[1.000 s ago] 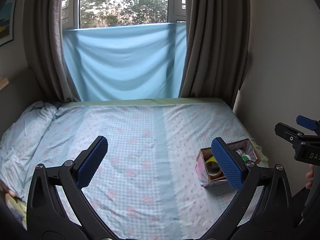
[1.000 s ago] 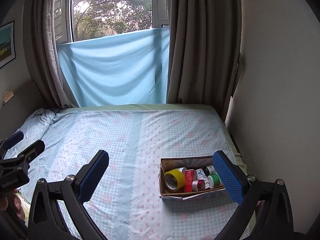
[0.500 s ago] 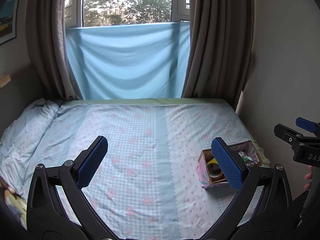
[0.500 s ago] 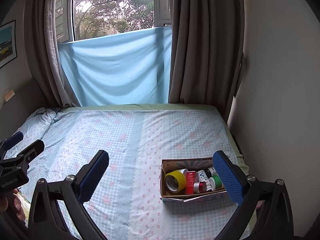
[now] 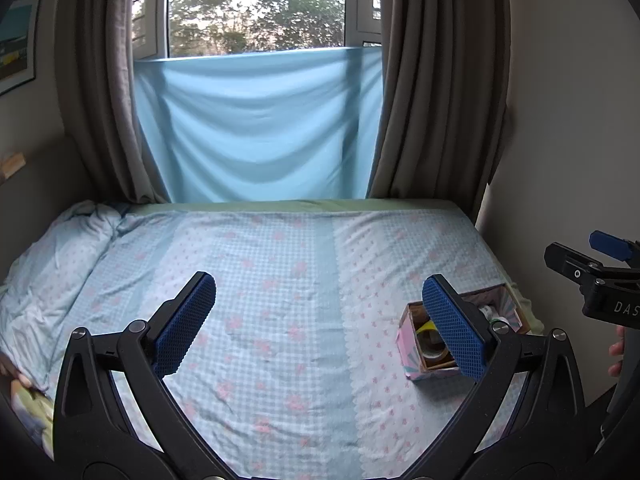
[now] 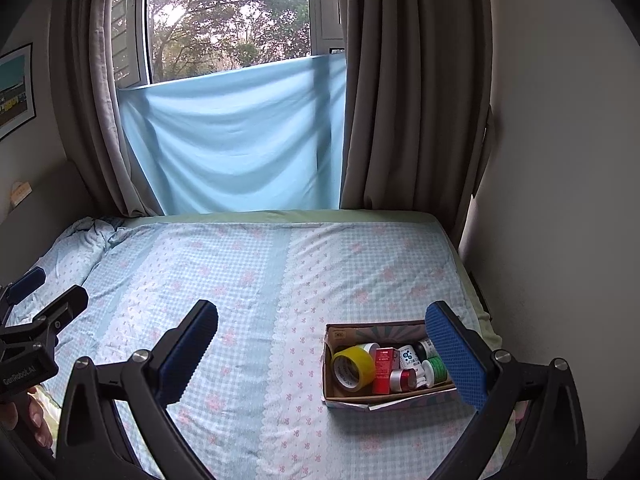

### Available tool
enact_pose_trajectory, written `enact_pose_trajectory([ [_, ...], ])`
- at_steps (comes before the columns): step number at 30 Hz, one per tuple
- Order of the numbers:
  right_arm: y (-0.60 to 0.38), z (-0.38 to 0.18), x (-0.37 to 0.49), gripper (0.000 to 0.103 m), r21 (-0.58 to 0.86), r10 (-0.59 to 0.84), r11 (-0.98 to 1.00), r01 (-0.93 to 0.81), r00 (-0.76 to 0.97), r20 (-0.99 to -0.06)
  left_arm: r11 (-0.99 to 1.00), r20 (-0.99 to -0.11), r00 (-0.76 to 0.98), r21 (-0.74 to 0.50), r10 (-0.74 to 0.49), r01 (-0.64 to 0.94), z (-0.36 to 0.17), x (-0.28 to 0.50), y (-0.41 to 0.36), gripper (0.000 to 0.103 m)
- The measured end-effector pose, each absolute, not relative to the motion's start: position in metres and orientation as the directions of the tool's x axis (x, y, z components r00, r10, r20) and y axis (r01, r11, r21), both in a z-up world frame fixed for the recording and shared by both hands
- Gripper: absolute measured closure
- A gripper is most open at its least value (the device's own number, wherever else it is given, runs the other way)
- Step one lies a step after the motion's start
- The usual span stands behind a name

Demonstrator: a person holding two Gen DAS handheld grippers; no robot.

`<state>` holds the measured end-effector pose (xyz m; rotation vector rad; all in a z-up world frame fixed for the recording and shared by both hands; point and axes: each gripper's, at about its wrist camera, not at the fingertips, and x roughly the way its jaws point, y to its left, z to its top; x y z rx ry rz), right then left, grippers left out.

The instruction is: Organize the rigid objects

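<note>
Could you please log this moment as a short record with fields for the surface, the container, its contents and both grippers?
surface: bed with a checked floral sheet
container: open cardboard box at the bed's right side
contents: yellow tape roll, red carton, green-capped bottle, other small bottles
left gripper: open, empty, above the bed
right gripper: open, empty, box showing beside its right finger

Bed [image 5: 280, 280] under window [image 5: 256, 4] (daylit); grey curtains [image 5: 436, 80], blue sheet [image 5: 256, 120].

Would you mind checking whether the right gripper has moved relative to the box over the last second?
Yes. The right gripper has drawn slightly back: the box now sits a little lower and nearer its right finger.
</note>
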<state>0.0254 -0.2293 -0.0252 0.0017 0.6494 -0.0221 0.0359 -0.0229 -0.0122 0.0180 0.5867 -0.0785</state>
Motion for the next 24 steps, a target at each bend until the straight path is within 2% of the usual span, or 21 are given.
enact_pose_trajectory([
  [10,-0.228,-0.025,0.029,0.0,-0.007,-0.017,1.0,0.016,0.797,-0.603,0.998,-0.548,0.834,-0.013,-0.062,0.066,-0.012,0.038,-0.024,0.0],
  [24,-0.228,-0.025,0.037,0.0,-0.012,-0.019,1.0,0.015,0.797,-0.603,0.999,-0.521,0.854,0.04,0.005,0.018,-0.016,0.04,-0.028,0.0],
])
